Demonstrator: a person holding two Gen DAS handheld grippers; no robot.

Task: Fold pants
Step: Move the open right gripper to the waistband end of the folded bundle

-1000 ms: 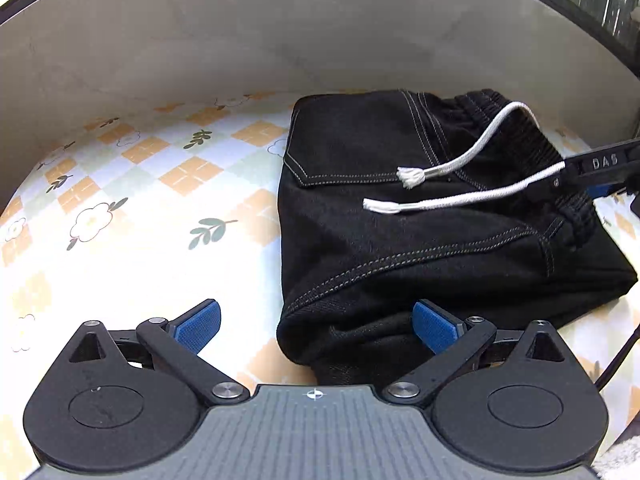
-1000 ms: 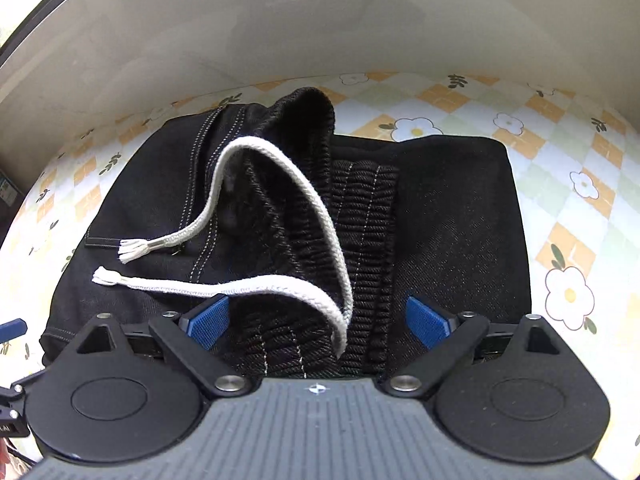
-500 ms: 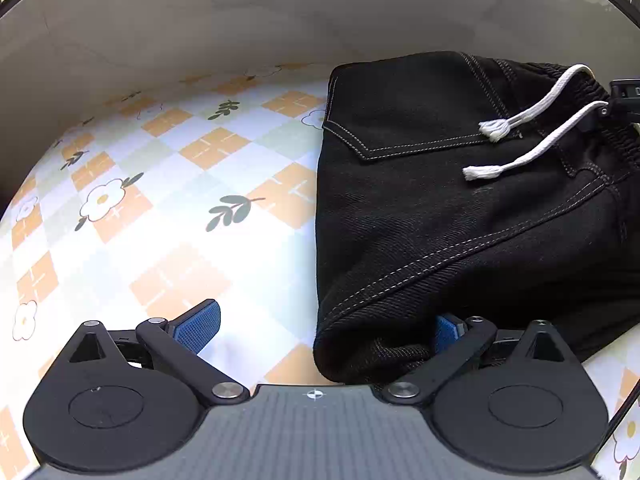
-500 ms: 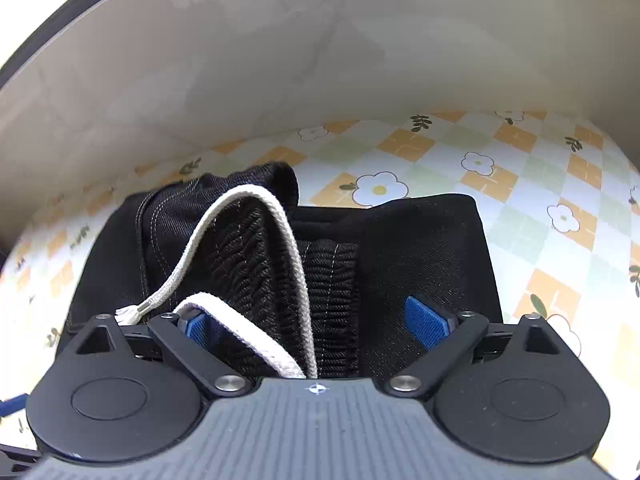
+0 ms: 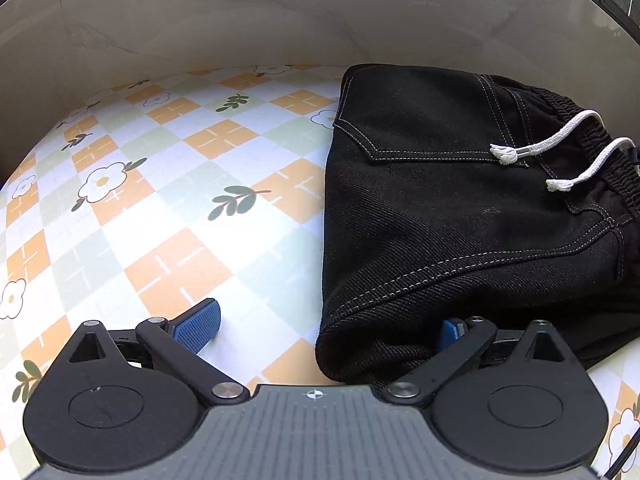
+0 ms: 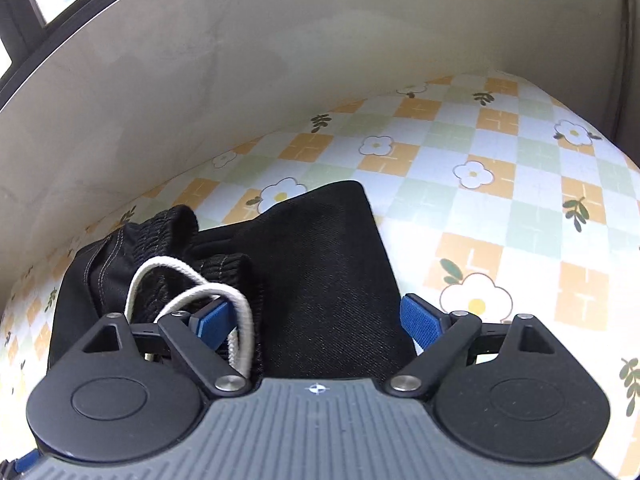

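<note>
The black pants [image 5: 460, 216] lie folded in a compact bundle on the flowered tablecloth [image 5: 168, 184], with two white drawstrings [image 5: 560, 148] across the elastic waistband. My left gripper [image 5: 320, 328] is open at the bundle's near left corner; its right pad is tucked behind the fabric edge, its left pad rests over bare cloth. In the right wrist view the pants [image 6: 320, 264] lie between the open jaws of my right gripper [image 6: 316, 320], waistband and drawstring loops [image 6: 192, 292] by the left pad.
A beige wall [image 5: 280, 12] rises right behind the table. The checked tablecloth stretches left of the pants in the left wrist view and right of them in the right wrist view [image 6: 520, 184]. A dark window frame [image 6: 24, 32] shows at the upper left.
Both grippers have tilted and drawn back: the pants have slid right in the left wrist view and lower in the right wrist view. The waistband has dropped flatter. Both grippers stay open.
</note>
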